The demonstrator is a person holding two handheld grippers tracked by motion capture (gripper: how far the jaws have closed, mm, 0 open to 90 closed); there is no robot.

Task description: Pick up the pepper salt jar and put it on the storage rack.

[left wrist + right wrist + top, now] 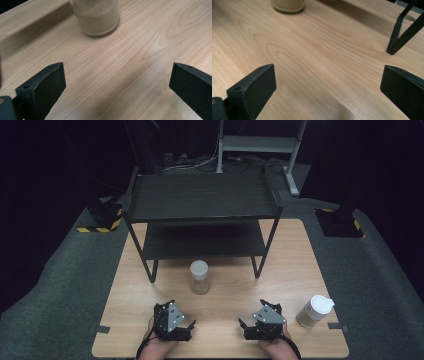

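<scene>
On the wooden surface (pixel 295 265), far half: black two-tier shelf rack (pixel 200 205), both tiers bare. Just near of the rack, centre: clear jar (pixel 200 277), upright, pale lid, tan powder inside; standing free, nothing touching it. Near right corner: white lidded cup (pixel 315 310), upright, just right of the right tongs. Left tongs (pixel 191 325) at near edge, left of centre, jaws spread wide, nothing between them; jar lies ahead, apart. Right tongs (pixel 242 324) at near edge, right of centre, jaws likewise wide and holding nothing.
</scene>
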